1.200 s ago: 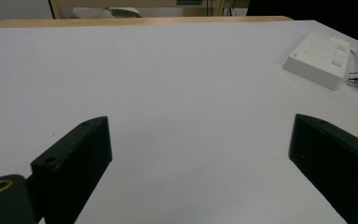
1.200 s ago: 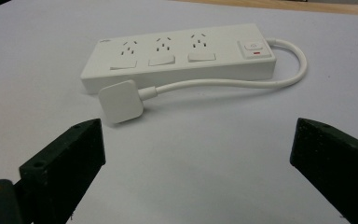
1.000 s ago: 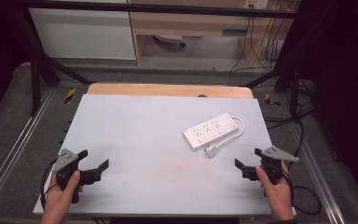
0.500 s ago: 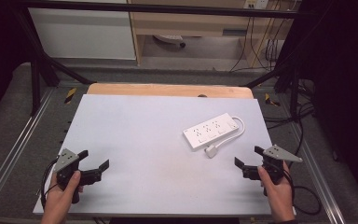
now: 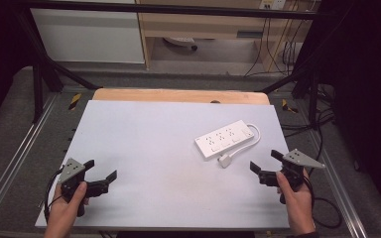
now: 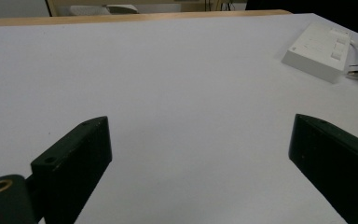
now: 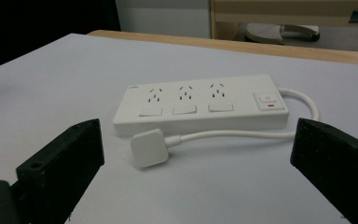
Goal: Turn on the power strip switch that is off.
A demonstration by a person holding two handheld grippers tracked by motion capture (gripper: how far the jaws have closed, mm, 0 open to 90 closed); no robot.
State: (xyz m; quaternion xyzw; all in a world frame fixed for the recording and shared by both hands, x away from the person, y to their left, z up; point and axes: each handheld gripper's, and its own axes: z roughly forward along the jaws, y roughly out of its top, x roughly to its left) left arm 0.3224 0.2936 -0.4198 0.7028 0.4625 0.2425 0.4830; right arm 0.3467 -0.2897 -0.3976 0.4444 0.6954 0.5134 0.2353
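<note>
A white power strip (image 5: 225, 139) with three sockets and a red-marked switch lies on the right half of the white table (image 5: 168, 148). Its short cable loops round to a white plug (image 5: 224, 160) lying just in front of it. My right gripper (image 5: 263, 159) is held open near the table's right front edge, a short way right of the plug. In the right gripper view the power strip (image 7: 200, 105) and plug (image 7: 150, 147) lie close ahead between the spread jaws (image 7: 196, 158). My left gripper (image 5: 101, 168) rests open and empty at the front left, with the power strip (image 6: 317, 51) far off to its right.
A wooden strip (image 5: 178, 95) borders the table's far edge. Metal rails (image 5: 25, 148) run along both sides. Cables (image 5: 278, 54) and a cabinet stand on the floor beyond.
</note>
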